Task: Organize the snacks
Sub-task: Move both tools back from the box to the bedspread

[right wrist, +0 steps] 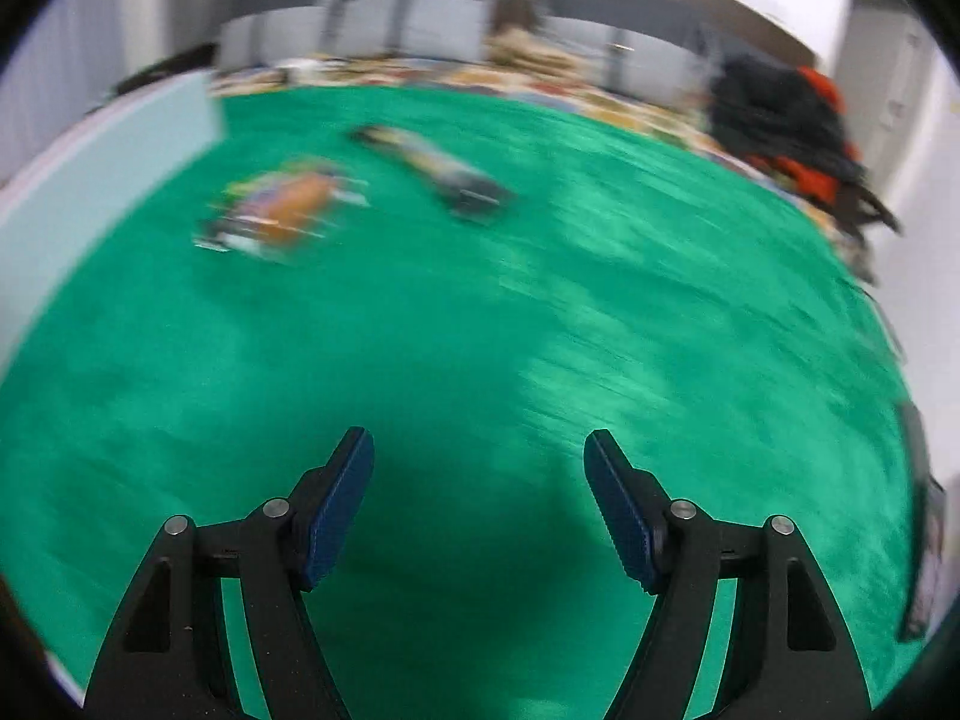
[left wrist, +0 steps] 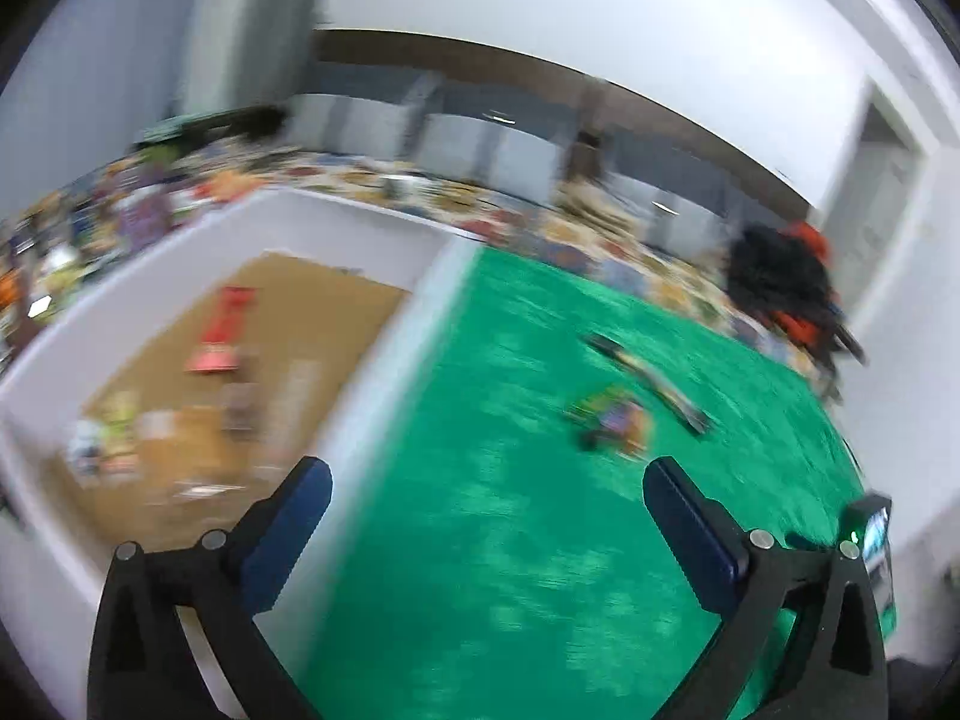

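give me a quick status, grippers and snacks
Left gripper open, empty. Right gripper open, empty. Two snack packs on green cloth, more in box. Nothing blocking.

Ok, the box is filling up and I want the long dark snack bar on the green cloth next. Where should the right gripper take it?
Judging through blur: grip the long dark snack bar across its narrow middle, from above, jaws straddling its width. It lies flat on the green cloth, clear of the colourful packet. The right gripper is open and empty.

Bright, even room light; both fisheye views are heavily motion-blurred, bowed and dark-cornered at the edges.
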